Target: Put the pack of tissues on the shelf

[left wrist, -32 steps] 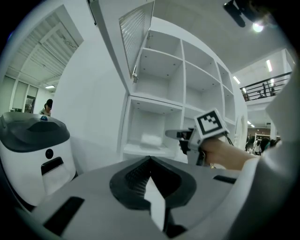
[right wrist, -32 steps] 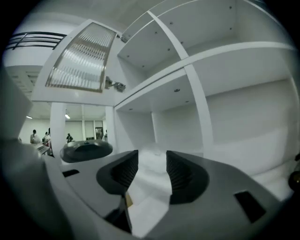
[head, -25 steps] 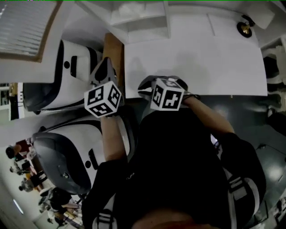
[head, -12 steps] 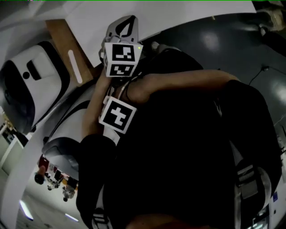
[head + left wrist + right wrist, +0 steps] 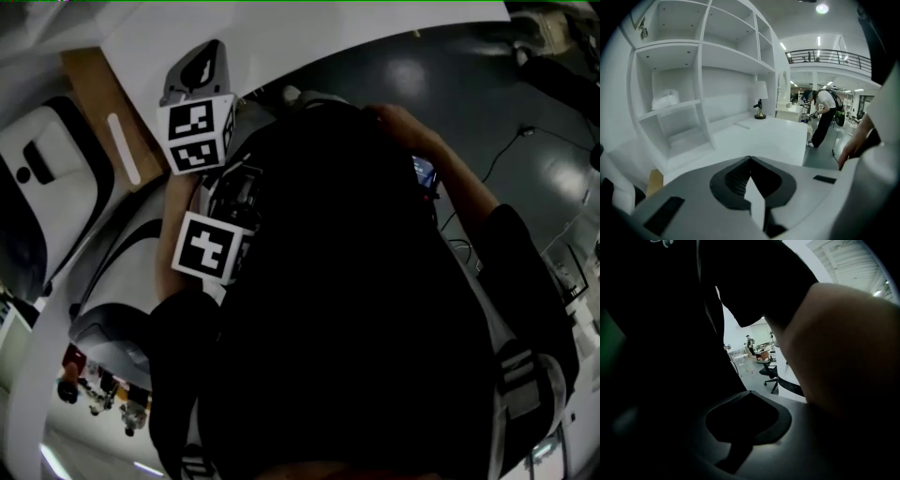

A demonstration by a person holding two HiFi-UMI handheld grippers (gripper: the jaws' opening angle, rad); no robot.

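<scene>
Tissues (image 5: 665,99) seem to lie already in a left shelf (image 5: 731,51) compartment, so with left gripper (image 5: 751,161) and right gripper (image 5: 745,397) jaws both closed on nothing, placing looks done and only drawing back remains.

**Head view, change over one second.** The left gripper (image 5: 195,67) and the right gripper's marker cube (image 5: 211,246) were side by side over the near edge of the white table (image 5: 309,37). They now stand one above the other at the left of the dark torso (image 5: 356,300), left gripper uppermost. The right hand (image 5: 401,122) has moved from behind its gripper to the torso's right side. The table has shrunk to a strip at top left, the shelf (image 5: 670,108) has left this view, and grey floor (image 5: 469,84) now fills the upper right
</scene>
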